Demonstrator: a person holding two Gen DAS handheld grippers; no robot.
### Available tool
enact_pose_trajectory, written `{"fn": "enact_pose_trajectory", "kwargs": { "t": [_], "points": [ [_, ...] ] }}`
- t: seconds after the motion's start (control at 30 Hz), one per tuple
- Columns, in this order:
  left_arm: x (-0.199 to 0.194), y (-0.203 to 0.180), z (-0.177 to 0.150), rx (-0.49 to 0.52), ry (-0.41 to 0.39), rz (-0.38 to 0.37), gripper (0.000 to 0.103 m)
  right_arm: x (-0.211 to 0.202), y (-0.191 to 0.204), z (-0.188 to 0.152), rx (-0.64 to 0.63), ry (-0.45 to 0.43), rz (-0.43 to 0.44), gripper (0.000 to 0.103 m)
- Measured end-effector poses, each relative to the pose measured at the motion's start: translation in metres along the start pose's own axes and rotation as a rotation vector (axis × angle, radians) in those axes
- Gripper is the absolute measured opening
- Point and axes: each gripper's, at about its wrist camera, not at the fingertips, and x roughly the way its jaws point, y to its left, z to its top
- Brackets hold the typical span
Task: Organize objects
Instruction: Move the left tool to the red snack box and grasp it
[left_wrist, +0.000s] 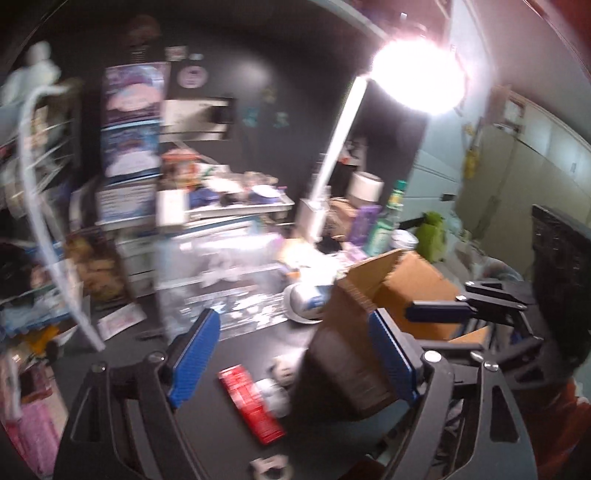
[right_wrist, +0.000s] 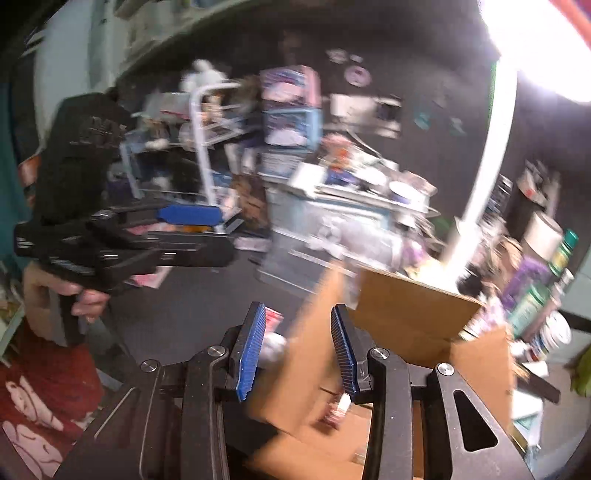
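Note:
An open cardboard box (left_wrist: 410, 291) stands on the black table (left_wrist: 240, 350); it also shows in the right wrist view (right_wrist: 406, 314). My left gripper (left_wrist: 295, 332) is open, its blue pads wide apart, with the box's near flap against the right pad. A red packet (left_wrist: 251, 402) and a small white object (left_wrist: 277, 391) lie on the table between the fingers. My right gripper (right_wrist: 299, 325) is open over the box's left flap, touching nothing that I can see. The right gripper also shows side-on in the left wrist view (left_wrist: 436, 310), and the left one in the right wrist view (right_wrist: 192, 216).
A white lamp arm (left_wrist: 336, 147) with a glaring light rises behind the box. Bottles (left_wrist: 384, 225), a green plush (left_wrist: 430, 232), clear plastic drawers (left_wrist: 221, 280) and a white wire rack (left_wrist: 40, 206) crowd the table's far side. Both views are motion-blurred.

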Motion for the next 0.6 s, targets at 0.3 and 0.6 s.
{"fn": "enact_pose_trajectory", "kwargs": {
  "t": [0.3, 0.6],
  "points": [
    [-0.016, 0.066, -0.070, -0.075, 0.019, 0.116, 0.081, 0.076, 0.074, -0.023, 0.024, 0.063, 0.125, 0.038],
    [-0.008, 0.092, -0.119, -0.117, 0.089, 0.113, 0.081, 0.163, 0.061, -0.084, 0.208, 0.214, 0.000, 0.038]
  ]
}}
